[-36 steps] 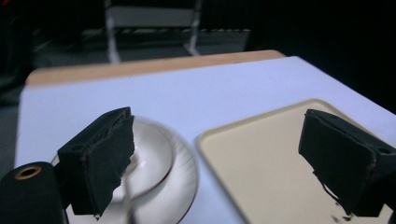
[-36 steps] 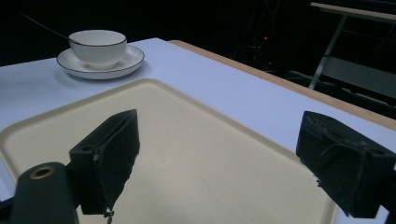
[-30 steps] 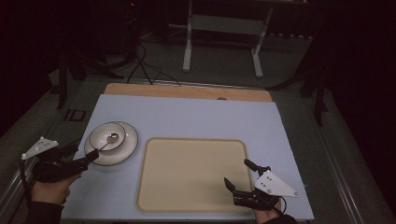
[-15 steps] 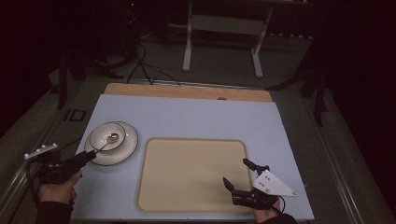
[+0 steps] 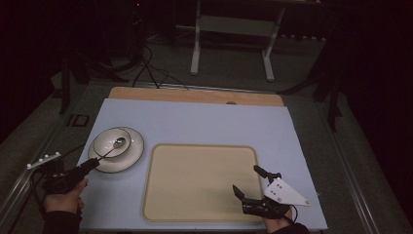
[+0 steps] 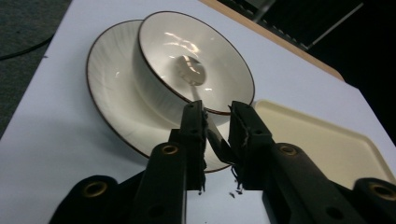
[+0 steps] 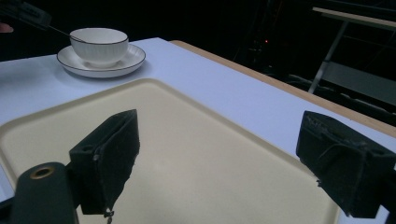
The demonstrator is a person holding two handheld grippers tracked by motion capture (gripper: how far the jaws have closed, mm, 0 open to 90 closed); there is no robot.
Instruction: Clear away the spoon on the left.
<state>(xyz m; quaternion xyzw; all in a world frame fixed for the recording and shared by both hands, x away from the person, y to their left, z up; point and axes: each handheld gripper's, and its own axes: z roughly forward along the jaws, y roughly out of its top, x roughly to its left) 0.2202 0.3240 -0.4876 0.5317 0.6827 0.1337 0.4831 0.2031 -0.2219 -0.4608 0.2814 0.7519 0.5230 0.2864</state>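
The left gripper (image 5: 91, 164), at the table's near left edge, has its jaws clamped on the handle of a spoon (image 6: 190, 74); the right gripper (image 5: 249, 181) rests with its jaws spread wide and nothing between them over the near right corner of a cream tray (image 5: 195, 185). Since half a second ago the left hand (image 5: 63, 197) has drawn slightly back toward the person, spoon in its grip, while the right gripper has stayed put. On the pale blue table (image 5: 204, 119) sit one bowl (image 5: 113, 142), one saucer (image 5: 127, 157) beneath it, one spoon and one tray (two grippers in all). The left gripper view shows the spoon's head lying in the bowl's bottom and its handle crossing the dark-edged rim; the right gripper view shows the bowl's ribbed outer wall (image 7: 99, 51), which the high view does not.
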